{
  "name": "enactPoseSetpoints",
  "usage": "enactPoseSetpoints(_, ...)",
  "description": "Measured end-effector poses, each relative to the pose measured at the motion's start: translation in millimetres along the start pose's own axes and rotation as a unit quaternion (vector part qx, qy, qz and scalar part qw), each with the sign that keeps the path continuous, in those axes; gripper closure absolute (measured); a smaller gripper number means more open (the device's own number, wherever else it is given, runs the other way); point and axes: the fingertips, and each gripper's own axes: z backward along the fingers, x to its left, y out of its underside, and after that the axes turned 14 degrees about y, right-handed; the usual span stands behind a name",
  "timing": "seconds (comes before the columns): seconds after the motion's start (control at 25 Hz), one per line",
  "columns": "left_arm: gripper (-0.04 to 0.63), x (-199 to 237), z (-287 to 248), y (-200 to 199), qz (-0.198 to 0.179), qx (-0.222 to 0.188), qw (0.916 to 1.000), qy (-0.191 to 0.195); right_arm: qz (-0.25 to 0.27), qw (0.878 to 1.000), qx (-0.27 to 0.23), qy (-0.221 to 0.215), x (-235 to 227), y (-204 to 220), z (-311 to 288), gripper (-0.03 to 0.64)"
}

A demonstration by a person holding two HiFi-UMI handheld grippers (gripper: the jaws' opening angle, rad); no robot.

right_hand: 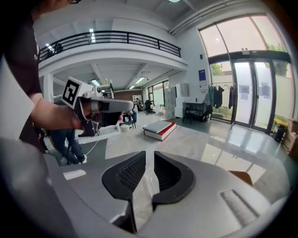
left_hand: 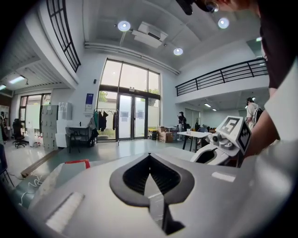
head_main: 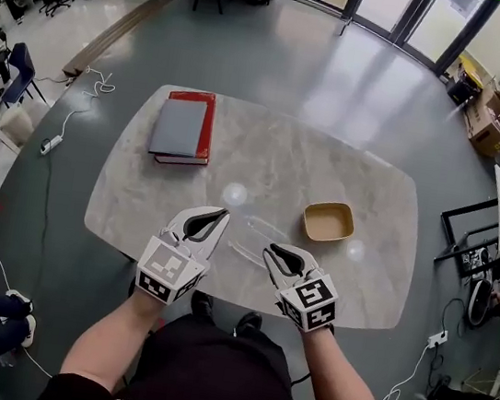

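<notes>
Far ahead and to the left of the left fingers lies a stack of books (head_main: 182,128), a grey one on a red one, well apart from the work. The left gripper (head_main: 223,213) hovers over the near part of the bench (head_main: 274,161). Its own view shows its fingers pressed together at the tips, with nothing between them.

Just to the right of those tips, between the two grippers, lies a clear thing (head_main: 252,238). It rests flat on the bench and only faint edges and glints show, so I cannot tell what it is. It is near both pairs of fingers, but neither pair touches it.

The right gripper (head_main: 268,249) stands at the near right edge of the clear thing. Its fingers are parted by only a narrow slot, and through that slot only the bench surface shows. Ahead and to the right of these fingers sits a tan square bowl (head_main: 328,221), which looks empty.

The step in hand seems to be the approach to the clear thing from both sides. To do it well, the left fingers should spread before they come down. The right fingers probably need a wider gap too. As the thing is see-through and low, it is best to aim at an edge that catches light. One finger should slide under that edge rather than press from above, where the thing could skid across the smooth stone towards the bowl.
</notes>
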Motion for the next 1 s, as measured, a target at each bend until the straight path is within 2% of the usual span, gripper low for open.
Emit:
enactPoseSetpoints(0.2, 0.597, 12, 4, 10, 0.010, 0.002, 0.9998, 0.017, 0.067, 0.996, 0.064, -0.012, 24, 35, -30, 0.533)
enactPoseSetpoints(0.32, 0.597, 14, 5, 14, 0.014, 0.000, 0.9995, 0.027, 0.090, 0.991, 0.100, -0.020, 32, 56, -40, 0.520)
enactPoseSetpoints(0.56, 0.597, 22, 7, 29, 0.032, 0.000, 0.9987, 0.041, 0.137, 0.974, 0.176, -0.038, 40, 101, -60, 0.494)
enactPoseSetpoints(1.0, 0.597, 27, 3, 55, 0.064, 0.003, 0.9964, 0.054, 0.177, 0.948, 0.260, -0.052, 35, 150, -82, 0.479)
